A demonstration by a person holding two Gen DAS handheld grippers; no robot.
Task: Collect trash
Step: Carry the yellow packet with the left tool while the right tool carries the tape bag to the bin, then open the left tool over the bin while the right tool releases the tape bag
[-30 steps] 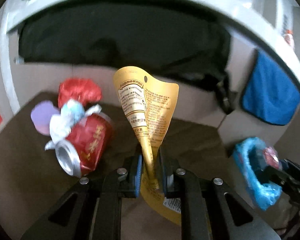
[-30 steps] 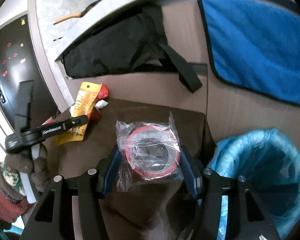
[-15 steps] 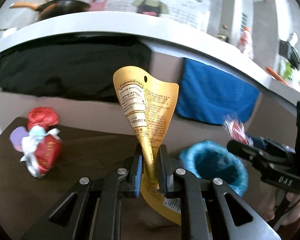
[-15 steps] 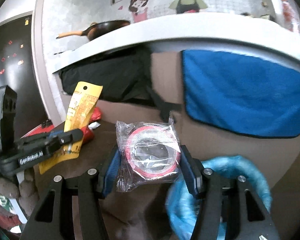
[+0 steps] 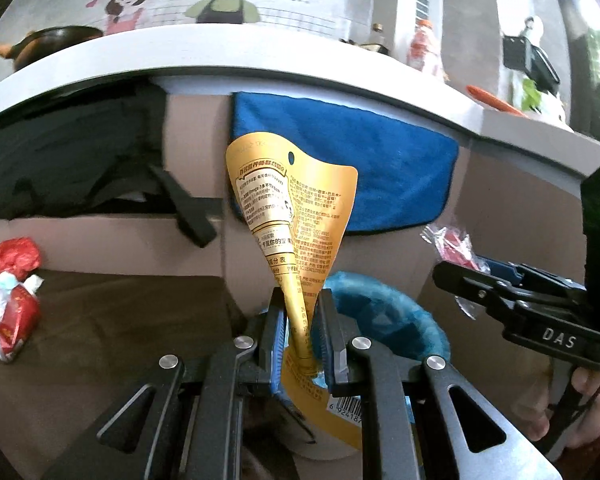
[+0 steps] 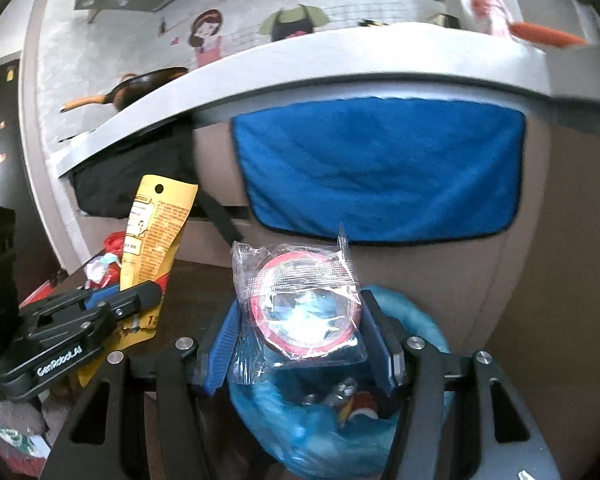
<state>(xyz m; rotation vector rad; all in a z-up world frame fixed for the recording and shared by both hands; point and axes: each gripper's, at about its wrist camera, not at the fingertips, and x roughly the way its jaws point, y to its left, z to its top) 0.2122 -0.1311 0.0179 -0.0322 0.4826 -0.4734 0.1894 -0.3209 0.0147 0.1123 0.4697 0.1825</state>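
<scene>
My left gripper (image 5: 302,312) is shut on a yellow snack wrapper (image 5: 296,216) that stands up between its pads, just above the near rim of the blue-lined trash bin (image 5: 384,300). My right gripper (image 6: 300,320) is shut on a clear plastic packet with a red ring (image 6: 300,300), held over the bin's blue liner (image 6: 320,420), which has cans and scraps inside. The right gripper (image 5: 476,276) with its packet shows at the right of the left wrist view. The left gripper (image 6: 140,296) with the yellow wrapper (image 6: 156,232) shows at the left of the right wrist view.
A crushed red can (image 5: 14,320) with white tissue and a red crumpled wrapper (image 5: 18,254) lie on the brown surface (image 5: 120,320) at far left. A blue towel (image 6: 380,168) and a black bag (image 5: 68,164) hang under the grey counter (image 5: 300,60). A hand (image 5: 580,412) holds the right gripper.
Both grippers swung to the right, from over the brown surface with the red can to over the blue bin, each still gripping its item. The can pile slid to the far left.
</scene>
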